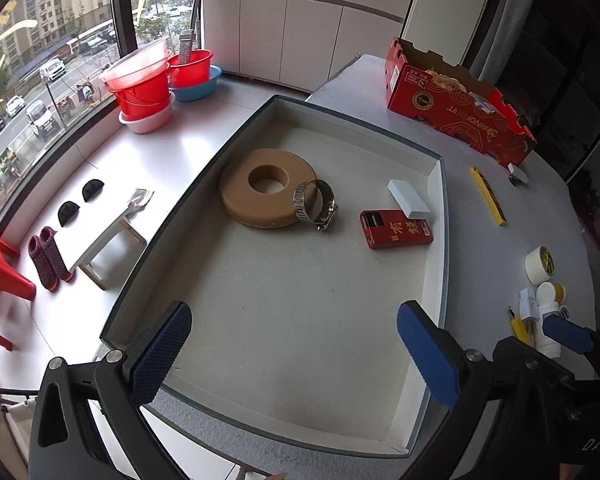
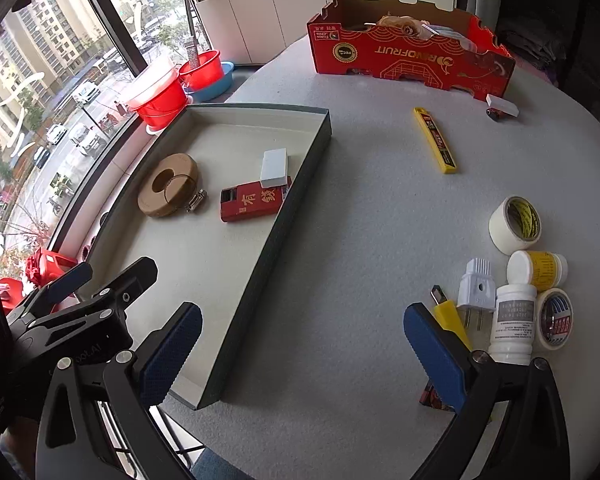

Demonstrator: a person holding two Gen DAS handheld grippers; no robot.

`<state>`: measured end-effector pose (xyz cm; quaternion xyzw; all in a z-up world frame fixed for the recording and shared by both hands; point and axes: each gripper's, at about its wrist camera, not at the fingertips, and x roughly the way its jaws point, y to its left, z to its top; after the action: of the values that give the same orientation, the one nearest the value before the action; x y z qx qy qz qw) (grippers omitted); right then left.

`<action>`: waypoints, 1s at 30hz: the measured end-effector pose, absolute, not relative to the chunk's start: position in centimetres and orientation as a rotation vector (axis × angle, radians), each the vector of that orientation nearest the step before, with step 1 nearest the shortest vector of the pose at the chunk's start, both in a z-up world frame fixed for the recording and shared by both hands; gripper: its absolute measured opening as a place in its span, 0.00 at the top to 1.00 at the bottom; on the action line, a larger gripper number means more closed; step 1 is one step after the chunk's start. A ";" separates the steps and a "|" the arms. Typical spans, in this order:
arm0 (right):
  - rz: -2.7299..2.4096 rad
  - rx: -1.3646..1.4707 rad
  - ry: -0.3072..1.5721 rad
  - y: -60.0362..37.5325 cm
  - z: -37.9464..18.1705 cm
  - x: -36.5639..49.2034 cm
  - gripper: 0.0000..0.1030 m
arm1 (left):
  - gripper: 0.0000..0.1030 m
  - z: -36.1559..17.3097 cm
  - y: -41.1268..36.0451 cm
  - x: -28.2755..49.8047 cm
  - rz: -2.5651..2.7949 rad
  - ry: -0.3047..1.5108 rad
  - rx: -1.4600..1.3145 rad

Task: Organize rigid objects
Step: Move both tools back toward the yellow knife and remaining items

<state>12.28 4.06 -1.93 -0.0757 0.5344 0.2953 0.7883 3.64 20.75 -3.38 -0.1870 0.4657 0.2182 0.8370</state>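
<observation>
Both tongs, left (image 1: 294, 346) and right (image 2: 304, 354), spread and empty; in the tray (image 1: 440, 264) already ring (image 1: 268, 188), clamp (image 1: 316, 204), red box (image 1: 396, 229), white block (image 1: 409, 199); outside on table (image 2: 340, 280): knife (image 2: 435, 140), tapes (image 2: 514, 224), bottles (image 2: 514, 324), plug (image 2: 477, 292).

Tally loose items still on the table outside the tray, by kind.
Tape rolls: 2, white and striped-core
Bottles: 2, yellow jar, white bottle
Utility knives: 2, long, short
Plug adapter: 1
White block: 1
Total: 8
</observation>
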 end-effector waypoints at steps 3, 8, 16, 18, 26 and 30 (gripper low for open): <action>0.621 -0.142 1.165 1.8 -2.3 11.2 0.01 | 0.00 -3.7 19.3 3.0 0.449 1.004 -0.380; 0.579 -0.090 1.163 -2.8 -2.5 9.6 0.02 | 0.00 -3.9 16.0 2.3 0.403 1.031 -0.337; 0.410 -0.002 1.135 -12.2 -3.7 7.6 0.02 | 0.00 -4.2 7.4 3.4 0.246 1.076 -0.181; 0.373 0.043 1.145 -14.5 -4.2 7.4 0.02 | 0.00 -4.4 5.0 4.1 0.210 1.086 -0.139; 0.278 0.171 1.171 -20.4 -6.0 6.8 0.01 | 0.00 -4.8 -2.5 7.0 0.114 1.057 0.050; 0.264 0.197 1.175 -21.8 -6.6 6.5 0.01 | 0.00 -5.5 -3.8 7.7 0.100 1.070 0.072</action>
<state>6.47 -21.81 -6.55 0.0924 0.5517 0.1241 0.8196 7.75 -3.84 -5.54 0.0344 0.5095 0.0478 0.8584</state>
